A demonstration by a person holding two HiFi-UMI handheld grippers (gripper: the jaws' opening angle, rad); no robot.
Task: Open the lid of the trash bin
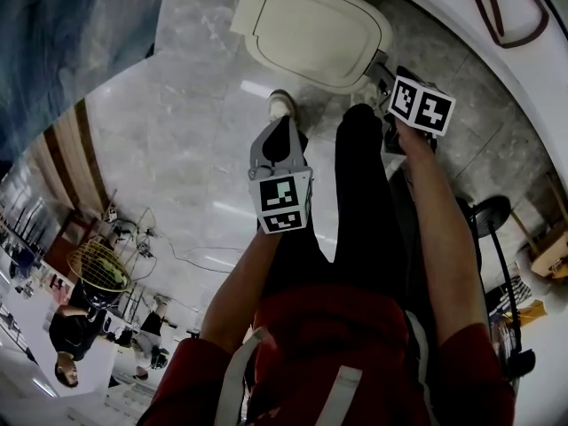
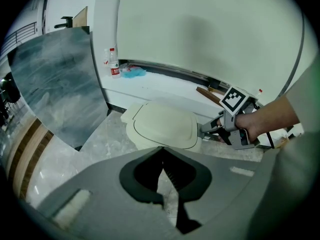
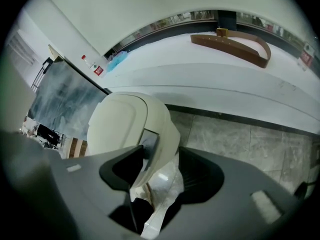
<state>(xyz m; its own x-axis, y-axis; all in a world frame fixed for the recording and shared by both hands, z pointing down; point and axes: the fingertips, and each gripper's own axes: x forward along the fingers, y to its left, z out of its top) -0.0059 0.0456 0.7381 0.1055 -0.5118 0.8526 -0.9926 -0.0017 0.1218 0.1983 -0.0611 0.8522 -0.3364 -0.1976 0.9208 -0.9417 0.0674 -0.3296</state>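
A cream trash bin [image 1: 311, 29] stands on the marble floor with its lid [image 2: 162, 124] lying down flat. My right gripper [image 1: 382, 71] reaches the bin's right side, which the left gripper view [image 2: 206, 132] also shows. In the right gripper view its jaws [image 3: 160, 159] stand open around the bin's edge. A dark grey panel [image 3: 149, 141] on the bin lies beside the left jaw, and floor shows in front of the right jaw. My left gripper [image 1: 286, 124] hangs short of the bin above the floor. Its jaws [image 2: 162, 156] meet at the tips with nothing held.
A white shoe [image 1: 281, 105] and black trouser legs stand just in front of the bin. Behind it runs a white curved ledge [image 3: 200, 79] bearing a brown strap [image 3: 235, 46] and a water bottle [image 2: 114, 64]. A blue-grey panel [image 2: 55, 79] leans at the left.
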